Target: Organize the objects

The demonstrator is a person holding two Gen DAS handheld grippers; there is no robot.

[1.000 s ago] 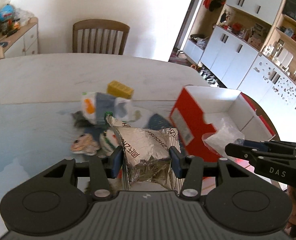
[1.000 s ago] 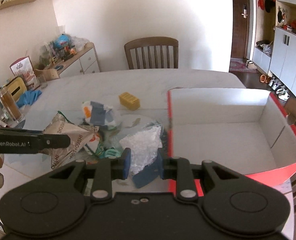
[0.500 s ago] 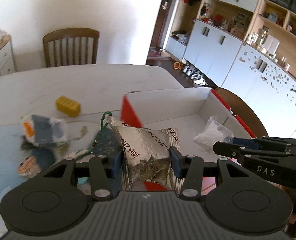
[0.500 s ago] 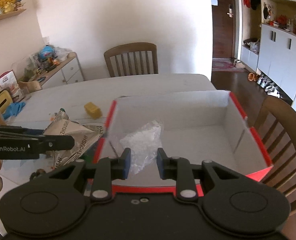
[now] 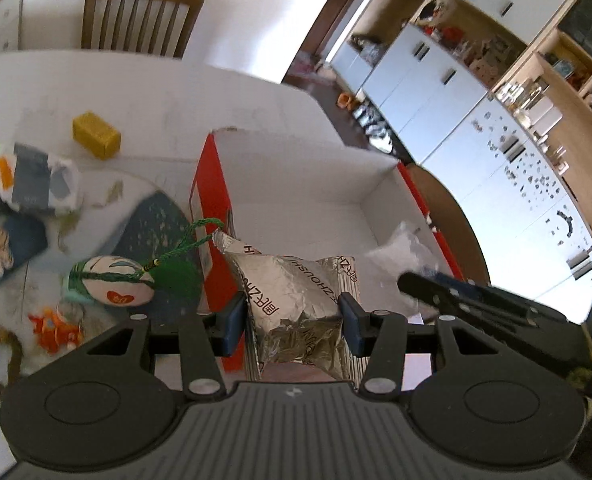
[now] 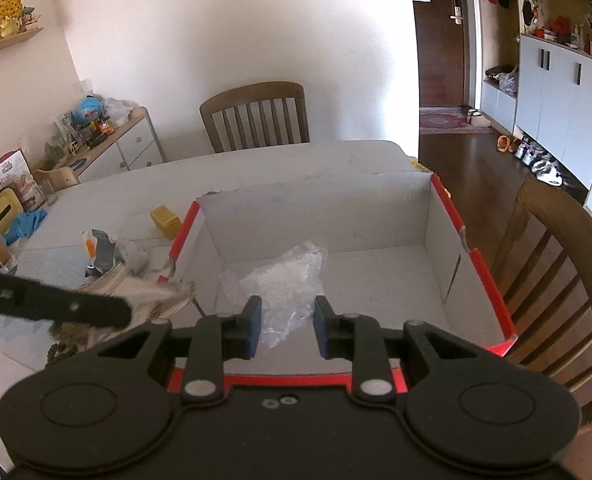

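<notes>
Foil packet (image 5: 296, 300) clamped in my left claw (image 5: 291, 316), clear plastic bag (image 6: 287, 280) pinched in my right claw (image 6: 285, 326), so I'd get both well past the red box (image 6: 492, 280) rim before letting go.

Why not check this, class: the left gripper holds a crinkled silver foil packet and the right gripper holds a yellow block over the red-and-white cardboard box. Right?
Not quite. The right gripper holds a clear plastic bag, as the right wrist view shows; the yellow block lies on the table. The left gripper does hold the crinkled silver foil packet over the red-and-white cardboard box.
</notes>
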